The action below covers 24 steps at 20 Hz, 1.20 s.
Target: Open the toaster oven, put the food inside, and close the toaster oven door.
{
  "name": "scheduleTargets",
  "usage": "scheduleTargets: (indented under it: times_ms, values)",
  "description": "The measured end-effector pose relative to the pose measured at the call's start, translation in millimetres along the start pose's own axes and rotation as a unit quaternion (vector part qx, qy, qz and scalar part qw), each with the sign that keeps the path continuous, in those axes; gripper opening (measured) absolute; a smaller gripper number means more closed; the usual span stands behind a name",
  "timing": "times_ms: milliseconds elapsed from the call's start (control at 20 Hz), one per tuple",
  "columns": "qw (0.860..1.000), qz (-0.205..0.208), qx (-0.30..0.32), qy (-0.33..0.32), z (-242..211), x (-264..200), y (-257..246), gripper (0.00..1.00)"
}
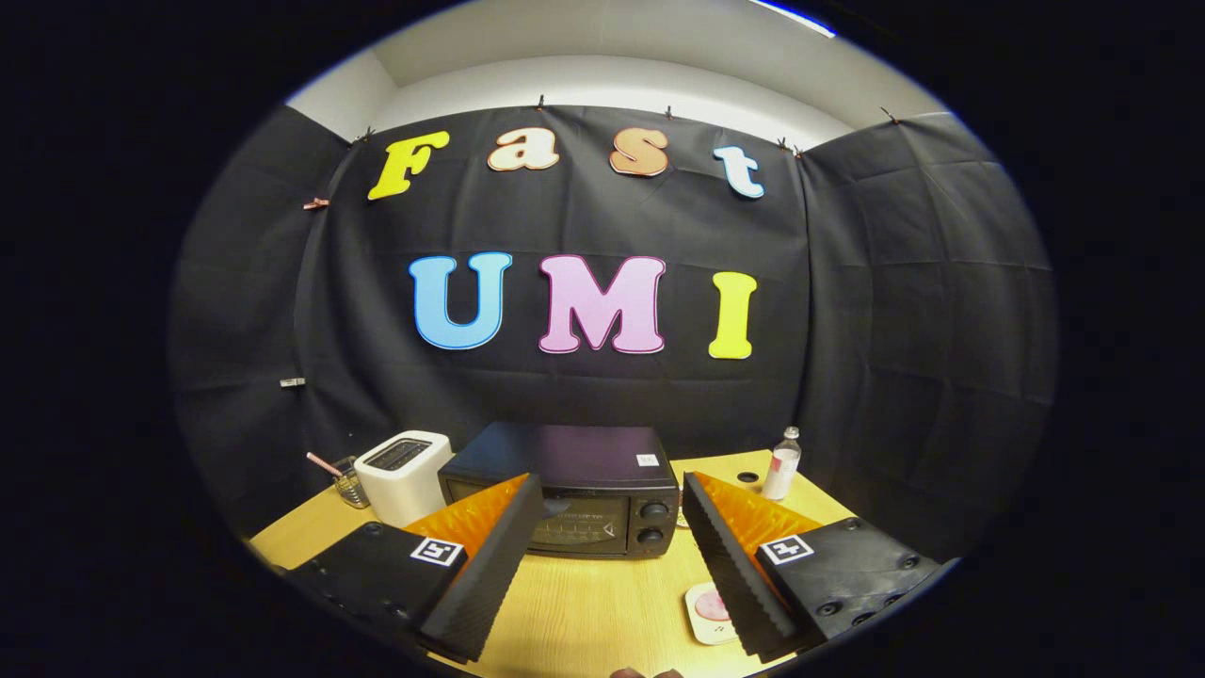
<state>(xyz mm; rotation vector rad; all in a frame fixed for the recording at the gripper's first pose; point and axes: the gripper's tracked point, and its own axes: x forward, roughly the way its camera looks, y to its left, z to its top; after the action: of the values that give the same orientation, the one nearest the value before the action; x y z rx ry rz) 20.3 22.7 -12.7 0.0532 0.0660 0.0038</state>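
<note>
On the wooden bench (584, 612), a small wire holder (346, 485) with a pink-handled tool stands at the far left, just beside a white toaster (403, 474). Next comes the black toaster oven (574, 490), door shut, beyond the gripper (612, 518), whose jaws stand wide apart with nothing between them. Nothing lies between them and the oven. A plate of food (708, 612) sits partly hidden behind the right finger. A clear bottle (782, 463) stands to the oven's right.
</note>
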Motion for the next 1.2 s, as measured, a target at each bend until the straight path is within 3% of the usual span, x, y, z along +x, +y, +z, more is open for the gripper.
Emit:
scheduleTargets:
  times_ms: [500, 1200]
  values:
    - [1.000, 0.004, 0.008, 0.019, -17.1, 75.7, 44.7, 0.99]
    - [0.994, -0.001, -0.005, 0.111, -120.1, 185.6, 98.7, 0.99]
